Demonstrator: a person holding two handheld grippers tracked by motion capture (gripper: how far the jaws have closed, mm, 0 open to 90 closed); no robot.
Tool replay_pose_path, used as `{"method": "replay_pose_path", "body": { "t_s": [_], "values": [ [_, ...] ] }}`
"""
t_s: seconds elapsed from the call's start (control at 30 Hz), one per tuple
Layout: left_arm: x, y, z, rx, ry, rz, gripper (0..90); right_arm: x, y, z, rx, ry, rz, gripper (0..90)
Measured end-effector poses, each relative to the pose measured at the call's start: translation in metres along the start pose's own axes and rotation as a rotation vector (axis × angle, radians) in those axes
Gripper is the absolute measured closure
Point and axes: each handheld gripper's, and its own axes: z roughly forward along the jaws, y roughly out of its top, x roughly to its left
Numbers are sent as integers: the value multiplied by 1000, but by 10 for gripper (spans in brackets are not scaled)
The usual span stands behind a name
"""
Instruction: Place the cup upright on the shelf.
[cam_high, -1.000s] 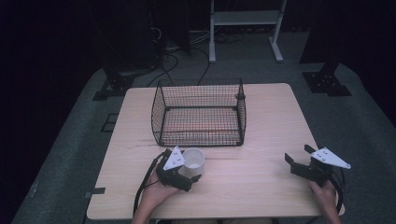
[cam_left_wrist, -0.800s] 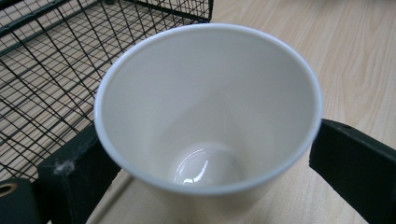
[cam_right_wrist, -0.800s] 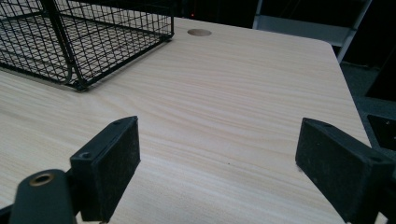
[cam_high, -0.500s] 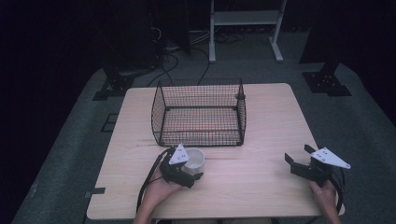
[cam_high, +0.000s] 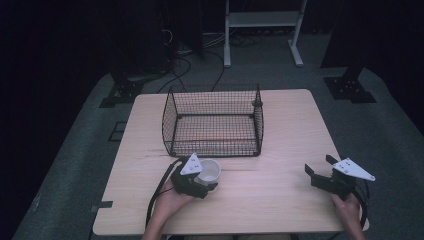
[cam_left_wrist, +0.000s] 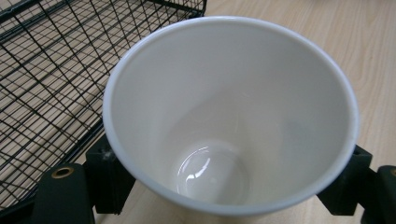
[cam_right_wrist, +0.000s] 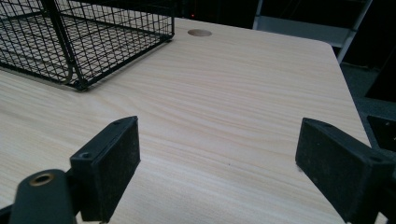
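Pale wood table (cam_high: 280, 125) | left gripper (cam_high: 200, 182) clamps glossy white cup (cam_high: 208, 171) | right gripper (cam_high: 320, 172) wide, empty

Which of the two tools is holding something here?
The left tool, by the wire basket: its jaws clamp a white cup on both sides. The right tool sits with jaws spread wide over bare table, holding nothing.

Left claw (cam_high: 206, 181) clamped, low; right claw (cam_high: 316, 169) spread wide, idle
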Motion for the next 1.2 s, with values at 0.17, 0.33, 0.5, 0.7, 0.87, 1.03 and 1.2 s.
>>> {"method": "replay_pose_path", "body": {
  "t_s": [0.17,0.33,0.5,0.7,0.87,1.03,1.2],
  "values": [
    [1,5,-4,-20,-8,-3,206,0,0,0,-1,0,0,130],
    [5,16,-9,-52,-35,-6,206,0,0,0,-1,-1,1,130],
    [7,25,-14,-72,-42,4,206,0,0,0,-2,-1,2,130],
    [9,35,-18,-68,-53,21,206,-1,0,0,-3,0,4,130],
    [12,45,-24,-72,-63,38,206,-1,0,0,-2,-2,5,130],
    [15,50,-27,-70,-64,43,207,-1,0,0,0,-2,6,130],
    [19,55,-31,-66,-65,47,207,-1,0,0,0,-3,7,130]
  ]
}}
